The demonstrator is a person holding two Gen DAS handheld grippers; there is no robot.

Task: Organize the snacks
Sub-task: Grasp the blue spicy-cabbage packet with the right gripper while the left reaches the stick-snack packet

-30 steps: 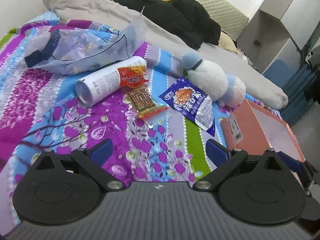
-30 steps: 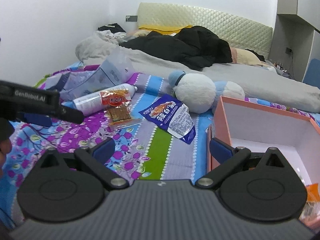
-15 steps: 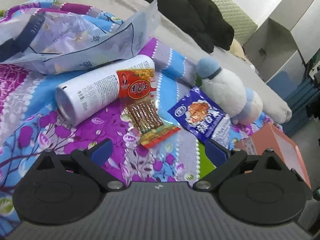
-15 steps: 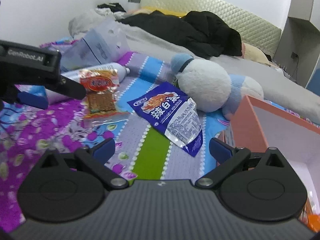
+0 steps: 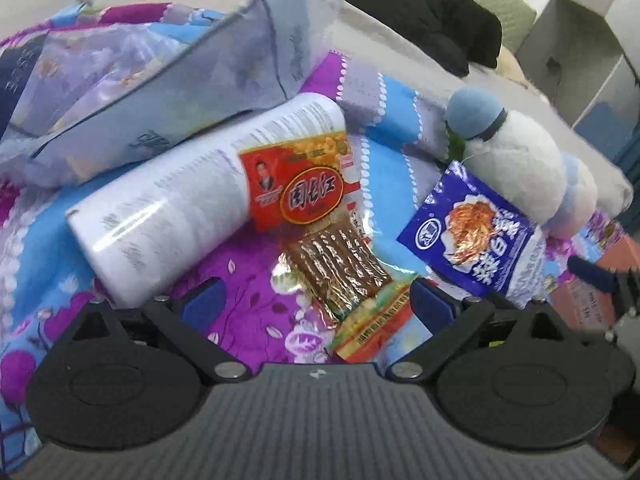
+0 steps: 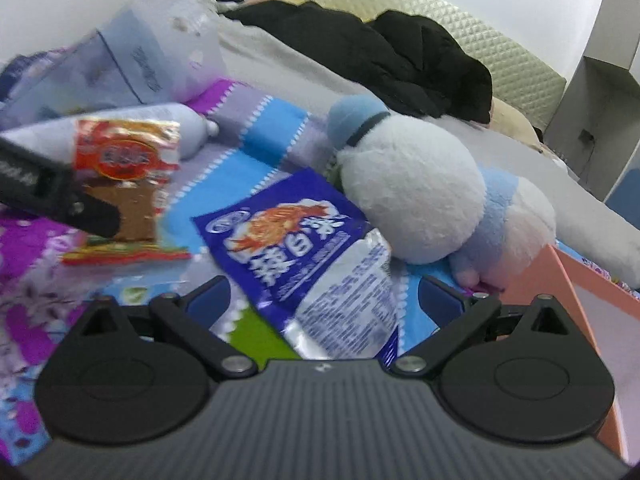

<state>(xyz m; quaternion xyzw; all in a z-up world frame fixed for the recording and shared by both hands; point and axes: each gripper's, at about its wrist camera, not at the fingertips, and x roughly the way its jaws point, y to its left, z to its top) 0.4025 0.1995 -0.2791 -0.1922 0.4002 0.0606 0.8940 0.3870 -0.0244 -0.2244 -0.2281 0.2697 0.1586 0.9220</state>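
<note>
A red and clear snack packet (image 5: 324, 236) of brown sticks lies on the flowered bedspread, its top leaning on a white cylinder (image 5: 192, 204). My left gripper (image 5: 316, 304) is open, its blue pads either side of the packet's lower end. A blue snack bag (image 6: 304, 248) lies to the right, also in the left wrist view (image 5: 476, 236). My right gripper (image 6: 324, 300) is open with its pads either side of the blue bag's lower part. The red packet (image 6: 124, 188) shows left in the right wrist view, partly behind the left gripper's finger.
A white and blue plush toy (image 6: 416, 196) lies just behind the blue bag. An orange open box (image 6: 576, 292) stands at the right. A crumpled pale plastic bag (image 5: 160, 80) lies behind the cylinder. Black clothes (image 6: 384, 52) and a grey blanket lie further back.
Both grippers have moved forward and down toward the bed. The left one has closed in on the red packet, the right one on the blue bag. Both stay open.
</note>
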